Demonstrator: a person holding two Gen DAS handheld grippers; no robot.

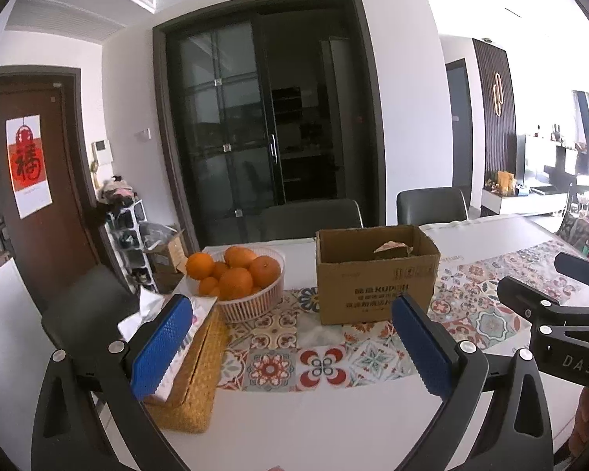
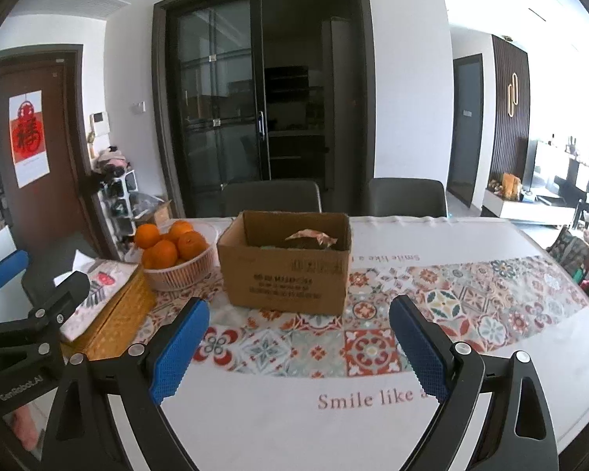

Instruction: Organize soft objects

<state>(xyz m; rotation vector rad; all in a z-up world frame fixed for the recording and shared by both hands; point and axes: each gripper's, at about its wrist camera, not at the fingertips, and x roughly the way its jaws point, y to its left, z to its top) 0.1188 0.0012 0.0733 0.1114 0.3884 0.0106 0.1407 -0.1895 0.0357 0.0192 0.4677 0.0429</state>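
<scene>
An open cardboard box point(image 1: 373, 278) point(image 2: 286, 271) stands on the patterned tablecloth, with soft crumpled items point(image 1: 392, 249) point(image 2: 312, 237) inside it. My left gripper point(image 1: 294, 337) is open and empty, held above the table in front of the box. My right gripper point(image 2: 298, 341) is open and empty, also in front of the box. The right gripper's body shows at the right edge of the left wrist view point(image 1: 561, 314); the left gripper shows at the left edge of the right wrist view point(image 2: 23, 306).
A white basket of oranges point(image 1: 239, 274) point(image 2: 172, 251) stands left of the box. A wicker tissue box point(image 1: 192, 369) point(image 2: 106, 306) lies at the table's left edge. Two grey chairs point(image 1: 310, 218) point(image 2: 406, 196) stand behind the table point(image 2: 255, 412).
</scene>
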